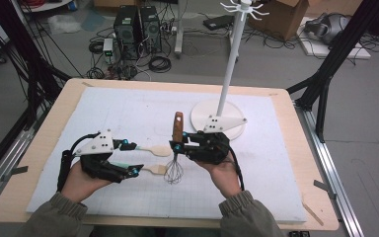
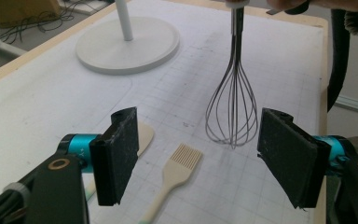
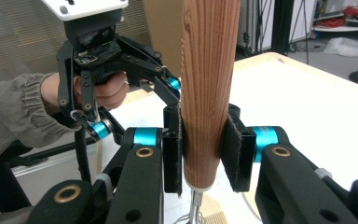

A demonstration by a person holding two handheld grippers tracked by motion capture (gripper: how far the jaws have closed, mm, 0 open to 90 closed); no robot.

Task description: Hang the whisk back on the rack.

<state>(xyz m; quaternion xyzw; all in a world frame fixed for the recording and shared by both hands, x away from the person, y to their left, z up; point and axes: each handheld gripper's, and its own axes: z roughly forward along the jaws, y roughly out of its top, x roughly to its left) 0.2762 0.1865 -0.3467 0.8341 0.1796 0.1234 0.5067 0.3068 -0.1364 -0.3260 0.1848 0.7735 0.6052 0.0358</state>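
Upright above the white mat [image 1: 128,113], the whisk [image 1: 174,168] is clamped by its wooden handle [image 3: 209,88] in the right gripper [image 1: 178,146]. Beside it, the left gripper [image 1: 137,158] is held with jaws apart and empty over a spatula [image 2: 143,137] and a brush [image 2: 177,168].

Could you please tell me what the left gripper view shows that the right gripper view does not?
Left gripper view: the whisk's wire loops, a pastry brush and spatula on the mat, and the stand's round base. Right gripper view: the right gripper clamped on the whisk's wooden handle. Both show the open left gripper.
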